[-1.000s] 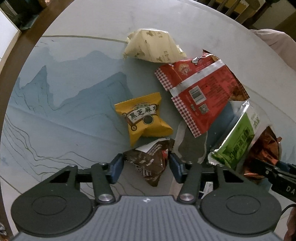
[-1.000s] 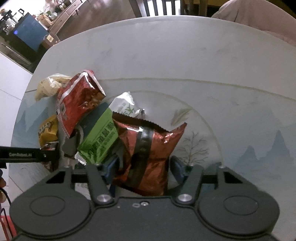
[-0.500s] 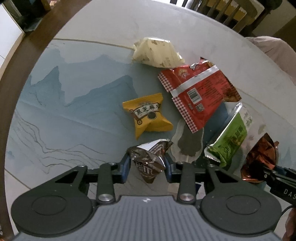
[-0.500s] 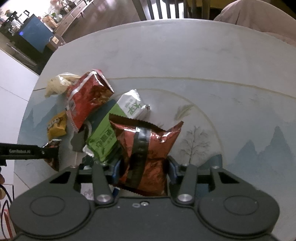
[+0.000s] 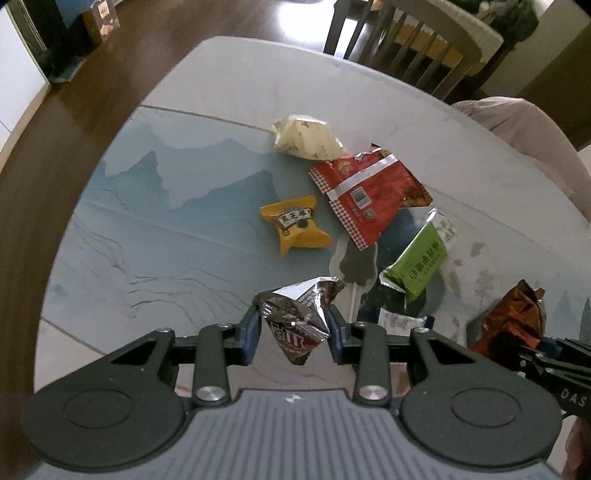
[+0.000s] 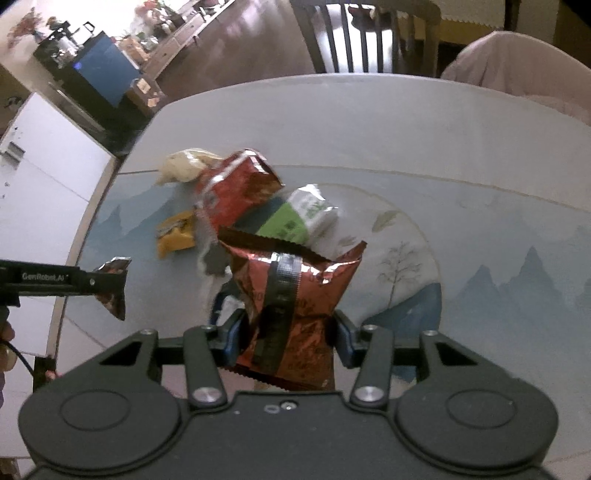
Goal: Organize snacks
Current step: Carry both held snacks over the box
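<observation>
The left hand-held gripper pinches a crumpled brown candy packet, tip downward; the right hand-held gripper clamps an upright coppery foil bag.

snack packets: 6 | hand-held grippers: 2 | chairs: 1

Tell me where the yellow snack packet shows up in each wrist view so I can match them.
Left wrist view: the yellow snack packet lies on the table near the middle, left of the red packet.
Right wrist view: the yellow snack packet sits left of middle, partly hidden behind the red packet.
Shared landmark: the green packet, lying beside the red packet in both views.
</observation>
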`<state>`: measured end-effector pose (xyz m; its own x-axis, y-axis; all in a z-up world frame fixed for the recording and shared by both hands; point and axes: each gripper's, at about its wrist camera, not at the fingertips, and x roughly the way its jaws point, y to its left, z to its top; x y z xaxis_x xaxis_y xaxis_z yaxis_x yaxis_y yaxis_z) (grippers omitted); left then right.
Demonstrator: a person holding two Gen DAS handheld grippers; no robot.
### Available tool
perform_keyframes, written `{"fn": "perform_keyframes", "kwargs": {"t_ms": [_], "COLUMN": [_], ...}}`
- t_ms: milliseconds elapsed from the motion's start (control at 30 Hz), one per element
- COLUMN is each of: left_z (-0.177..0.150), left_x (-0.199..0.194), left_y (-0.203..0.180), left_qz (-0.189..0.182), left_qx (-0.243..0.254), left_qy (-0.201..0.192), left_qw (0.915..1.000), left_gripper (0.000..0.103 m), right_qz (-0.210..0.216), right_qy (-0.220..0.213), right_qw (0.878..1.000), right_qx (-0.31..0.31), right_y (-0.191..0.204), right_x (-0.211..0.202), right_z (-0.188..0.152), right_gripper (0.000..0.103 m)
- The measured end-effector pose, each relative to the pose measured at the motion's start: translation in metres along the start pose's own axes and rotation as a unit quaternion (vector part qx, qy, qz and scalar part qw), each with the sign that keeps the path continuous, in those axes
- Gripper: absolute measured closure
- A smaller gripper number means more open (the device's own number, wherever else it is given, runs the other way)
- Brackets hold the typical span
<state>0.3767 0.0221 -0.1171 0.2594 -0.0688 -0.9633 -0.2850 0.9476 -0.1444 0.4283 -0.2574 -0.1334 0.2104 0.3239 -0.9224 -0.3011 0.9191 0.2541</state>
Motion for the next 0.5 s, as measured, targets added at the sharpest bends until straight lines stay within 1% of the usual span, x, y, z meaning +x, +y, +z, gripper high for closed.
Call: {"fn": "perform_keyframes", "kwargs": {"t_ms": [233, 367, 433, 500], "left_z": [-0.021, -0.037, -0.045, -0.055], "left_x": [-0.046, -0.074, -0.086, -0.099], "left_y": [0.010, 0.014, 0.018, 0.020], "left_qz": [-0.012, -0.011, -0.020, -0.020], "left_qx": [0.011, 0.028, 0.035, 0.047], "left_qy": [-0.034, -0.051, -0.054, -0.059], "left_qw": [0.9993, 0.9982, 0.9977, 0.9970], "left_gripper": [0.067, 0.067, 0.067, 0.067], "right_qz": [0.000, -0.004, -0.006, -0.007], "right_qy": [-0.022, -0.032, -0.038, -0.042], "right_qw": [1.000, 0.999, 0.999, 0.999], "right_qx": [-0.019, -0.023, -0.024, -0.025], "right_y": [0.030, 0.049, 0.059, 0.068], "right_x": [-0.040, -0.062, -0.072, -0.080], "right_z": [-0.021, -0.036, -0.045, -0.053], "right_gripper": [0.056, 0.055, 0.056, 0.055]}}
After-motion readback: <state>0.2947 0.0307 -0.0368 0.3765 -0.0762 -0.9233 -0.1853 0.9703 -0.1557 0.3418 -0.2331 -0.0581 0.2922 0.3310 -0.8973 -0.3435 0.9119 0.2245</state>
